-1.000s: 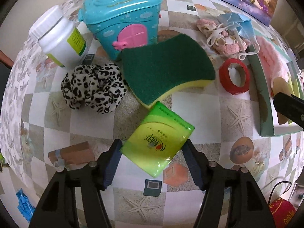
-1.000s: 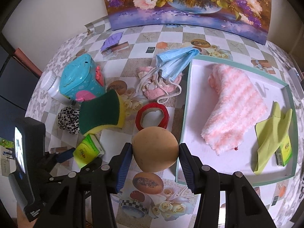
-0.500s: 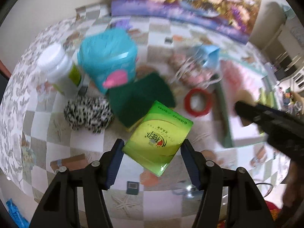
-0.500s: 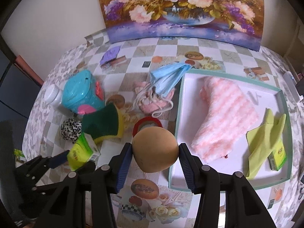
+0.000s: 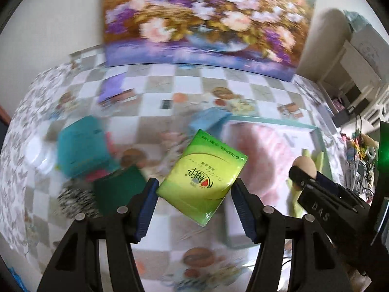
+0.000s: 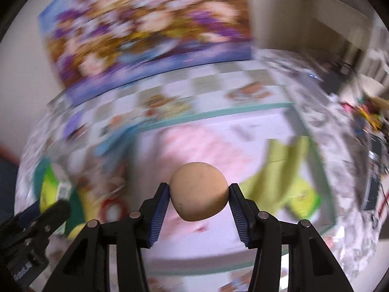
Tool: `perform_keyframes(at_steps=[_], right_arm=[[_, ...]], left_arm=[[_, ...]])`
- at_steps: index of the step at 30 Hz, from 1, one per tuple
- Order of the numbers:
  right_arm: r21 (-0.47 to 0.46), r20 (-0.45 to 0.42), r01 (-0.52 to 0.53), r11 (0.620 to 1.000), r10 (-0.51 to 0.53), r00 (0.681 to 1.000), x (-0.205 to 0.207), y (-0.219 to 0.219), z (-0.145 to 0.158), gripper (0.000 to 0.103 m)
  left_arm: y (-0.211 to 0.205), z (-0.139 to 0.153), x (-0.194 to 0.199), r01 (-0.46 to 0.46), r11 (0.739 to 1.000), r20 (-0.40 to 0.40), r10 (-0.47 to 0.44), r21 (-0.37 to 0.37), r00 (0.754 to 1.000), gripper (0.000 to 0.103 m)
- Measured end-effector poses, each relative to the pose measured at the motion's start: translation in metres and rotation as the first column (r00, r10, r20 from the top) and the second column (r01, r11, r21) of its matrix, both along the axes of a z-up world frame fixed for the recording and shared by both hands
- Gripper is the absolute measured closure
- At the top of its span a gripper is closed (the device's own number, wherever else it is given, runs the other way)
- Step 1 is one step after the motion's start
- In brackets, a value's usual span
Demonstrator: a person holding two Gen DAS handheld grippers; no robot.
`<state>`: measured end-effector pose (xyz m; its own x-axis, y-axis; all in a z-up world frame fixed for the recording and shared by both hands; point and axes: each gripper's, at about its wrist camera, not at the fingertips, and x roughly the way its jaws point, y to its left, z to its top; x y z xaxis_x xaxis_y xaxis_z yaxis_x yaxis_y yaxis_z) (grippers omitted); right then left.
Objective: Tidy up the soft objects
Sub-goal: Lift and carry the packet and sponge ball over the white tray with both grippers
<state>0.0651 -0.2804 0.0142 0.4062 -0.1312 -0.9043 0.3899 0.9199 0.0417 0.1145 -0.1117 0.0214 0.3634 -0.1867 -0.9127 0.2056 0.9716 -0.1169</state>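
Note:
My left gripper (image 5: 194, 192) is shut on a green tissue pack (image 5: 201, 177) and holds it in the air above the table. My right gripper (image 6: 198, 196) is shut on a tan round sponge ball (image 6: 198, 191), held above the white tray (image 6: 218, 260). The tray with its teal rim (image 5: 272, 121) holds a pink fluffy cloth (image 6: 201, 146), a yellow-green cloth (image 6: 287, 163) and a small green pack (image 6: 304, 199). The right gripper with the ball also shows at the right of the left wrist view (image 5: 304, 168). Both views are blurred by motion.
A teal toy house (image 5: 80, 143), a green and yellow sponge (image 5: 119, 187), a leopard scrunchie (image 5: 73, 197), a blue face mask (image 5: 209, 119) and a red tape ring (image 6: 111, 209) lie on the checked tablecloth left of the tray. A flower painting (image 5: 201, 19) leans at the back.
Both grippers have risen and swung right toward the tray, each still holding its object. The tissue pack has left the table; the ball now hangs over the tray.

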Motion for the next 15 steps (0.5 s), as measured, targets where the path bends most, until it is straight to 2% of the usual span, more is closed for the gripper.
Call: perform_keyframes(at_steps=[5, 15], right_arm=[[-0.031, -0.003, 0.15, 0.988, -0.151, 0.989, -0.001, -0.055, -0.008, 0.05], [-0.059, 0.016, 0.276, 0.959, -0.276, 0.961, 0.001, -0.112, -0.015, 0.049]], left_arm=[[-0.042, -0.011, 0.016, 0.04, 0.999, -0.023, -0.04, 0.01, 0.999, 0.04], [-0.119, -0.035, 0.038, 0.119, 0.991, -0.048, -0.122, -0.06, 0.991, 0.04]])
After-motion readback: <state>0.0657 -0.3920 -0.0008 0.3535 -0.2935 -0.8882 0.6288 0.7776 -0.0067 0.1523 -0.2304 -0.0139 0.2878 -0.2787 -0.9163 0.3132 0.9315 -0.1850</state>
